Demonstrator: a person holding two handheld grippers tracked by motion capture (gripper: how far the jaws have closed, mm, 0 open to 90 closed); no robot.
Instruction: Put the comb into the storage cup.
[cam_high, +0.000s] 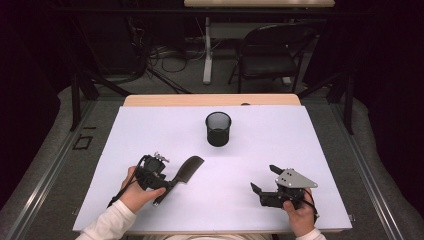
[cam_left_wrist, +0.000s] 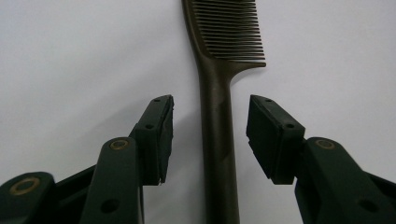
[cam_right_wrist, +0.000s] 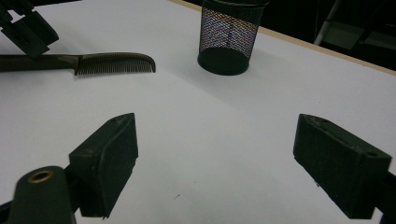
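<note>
Left hand-held gripper (cam_left_wrist: 210, 135) straddles my comb (cam_left_wrist: 218, 140) handle, jaws apart, not touching; comb lies flat on desk (cam_high: 150, 130) near-left of mesh cup (cam_high: 218, 129). Risk: slim handle skids if pads close off-centre.

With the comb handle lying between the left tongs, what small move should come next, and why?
Probably close the left tongs the rest of the way on the comb. In the left gripper view its handle runs up the middle between the two pads, with a gap on each side, so nothing grips it yet. The right tongs stand open over bare table, away from the comb.
</note>
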